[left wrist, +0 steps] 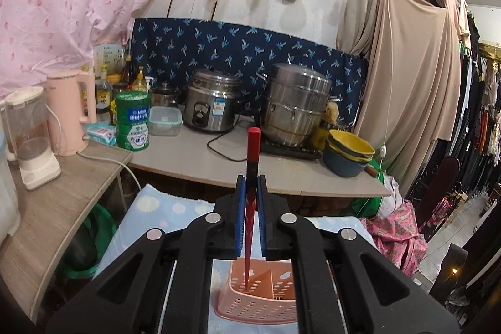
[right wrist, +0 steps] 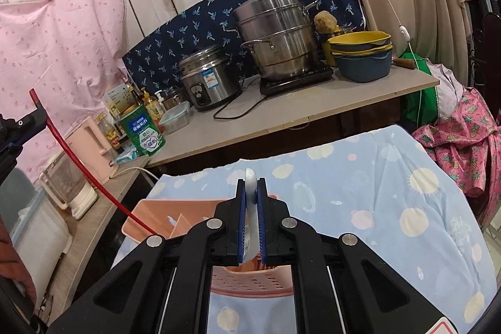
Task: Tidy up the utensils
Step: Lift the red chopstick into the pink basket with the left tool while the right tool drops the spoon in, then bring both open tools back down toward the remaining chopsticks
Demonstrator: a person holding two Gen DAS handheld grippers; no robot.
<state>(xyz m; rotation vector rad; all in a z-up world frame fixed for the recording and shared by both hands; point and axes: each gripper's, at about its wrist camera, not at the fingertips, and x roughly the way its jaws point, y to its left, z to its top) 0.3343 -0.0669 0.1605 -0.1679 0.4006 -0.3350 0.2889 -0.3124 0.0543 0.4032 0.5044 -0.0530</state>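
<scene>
Left hand-held gripper (left wrist: 250,187): your blue pads are pinching a long red-and-black chopstick (left wrist: 251,177) mid-shaft, square end up, pointed tip down inside the pink perforated plastic utensil basket (left wrist: 256,307). Tip sits in the left compartment, beside the slanted divider; can't tell if it touches bottom.

Right hand-held gripper (right wrist: 250,193): pads pressed together on a white ceramic spoon (right wrist: 251,177), rounded end of it poking up past the fingertips, rest hidden between the pads. From the right wrist view it hangs above the basket's near edge, not in a compartment yet.

Basket stands on the light blue patterned cloth (right wrist: 360,177) covering the bench in front of you.

Step in hand, I'd say: dropping both utensils into the basket, chopstick furthest along.

Next move calls for: spread the left pads and let the chopstick settle against the divider. Then tip the spoon down over the other compartment before letting go. Risk: the light basket could tip if the chopstick leans on its wall.

Further back: steel steamer pot (left wrist: 297,102) and rice cooker (left wrist: 211,104) on the rear bench, well apart, not involved.
</scene>
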